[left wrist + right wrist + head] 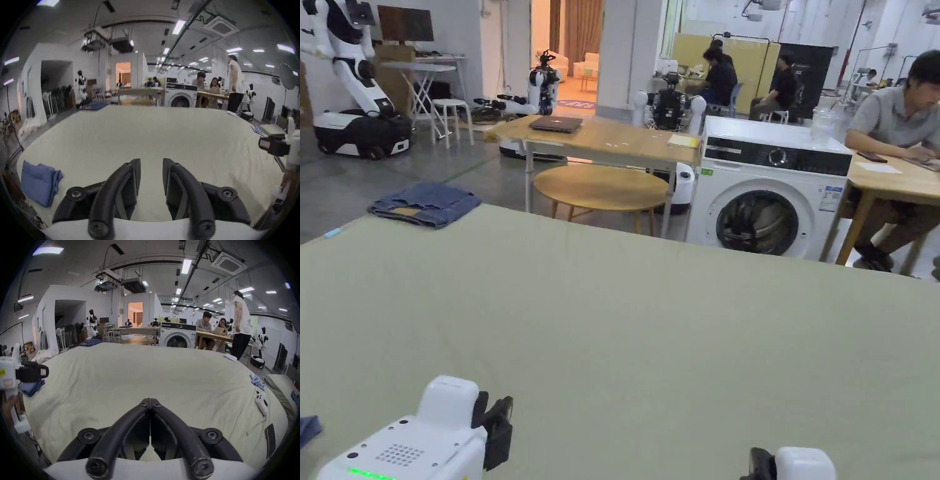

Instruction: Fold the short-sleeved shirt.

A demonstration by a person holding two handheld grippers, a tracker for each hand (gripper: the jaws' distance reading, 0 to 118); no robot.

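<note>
A blue garment [40,183], loosely folded, lies at the near left edge of the pale cloth-covered table [650,325]; a corner of it shows in the head view [307,430] and it peeks out under the left gripper in the right gripper view [33,387]. My left gripper [151,162] hovers over bare table to the right of the garment, jaws open with nothing between them. My right gripper [150,400] is shut, tips touching, holding nothing, over the table's near middle. Both gripper bodies show at the head view's bottom edge, left gripper [499,415] and right gripper [762,465].
Folded jeans [425,203] rest on the far left corner. A white controller [260,404] and small blue-white items [258,382] lie near the right edge. Beyond the table stand a washing machine [765,200], wooden tables, robots and several people.
</note>
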